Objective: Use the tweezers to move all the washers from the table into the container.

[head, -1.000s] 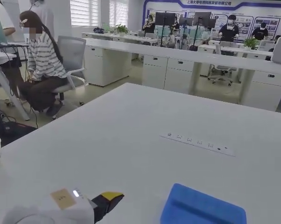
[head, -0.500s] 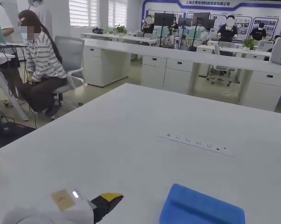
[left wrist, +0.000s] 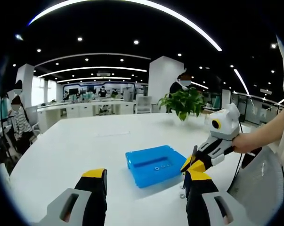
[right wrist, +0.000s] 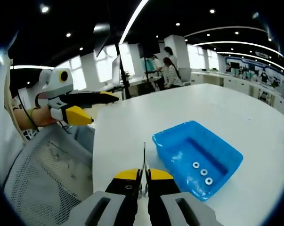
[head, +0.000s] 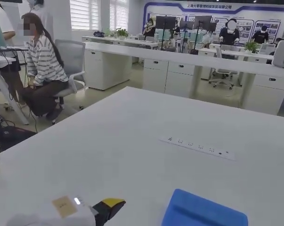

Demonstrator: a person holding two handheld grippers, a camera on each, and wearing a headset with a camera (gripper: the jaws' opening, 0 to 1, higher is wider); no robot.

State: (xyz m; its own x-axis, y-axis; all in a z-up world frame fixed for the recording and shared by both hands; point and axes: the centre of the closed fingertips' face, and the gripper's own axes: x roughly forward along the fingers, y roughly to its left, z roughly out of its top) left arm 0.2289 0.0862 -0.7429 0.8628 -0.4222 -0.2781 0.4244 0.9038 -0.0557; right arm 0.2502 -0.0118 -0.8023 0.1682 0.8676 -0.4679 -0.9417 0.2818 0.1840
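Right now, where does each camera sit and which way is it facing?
Head view: headset, looking forward and down over the white table; a claw's yellow tip and the blue container at the bottom edge.
Left gripper view: on the left claw, jaws open, facing the container with three washers; right claw and a hand at right.
Right gripper view: on the right claw, shut on tweezers, facing the container; left claw at left.
Shared: both gripper views show container and washers.

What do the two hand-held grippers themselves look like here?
The left hand-held gripper and right hand-held gripper both have pale grey slotted bodies, black jaws and yellow tips. In the head view, one white casing carries a tan sticker and a small lit lamp.
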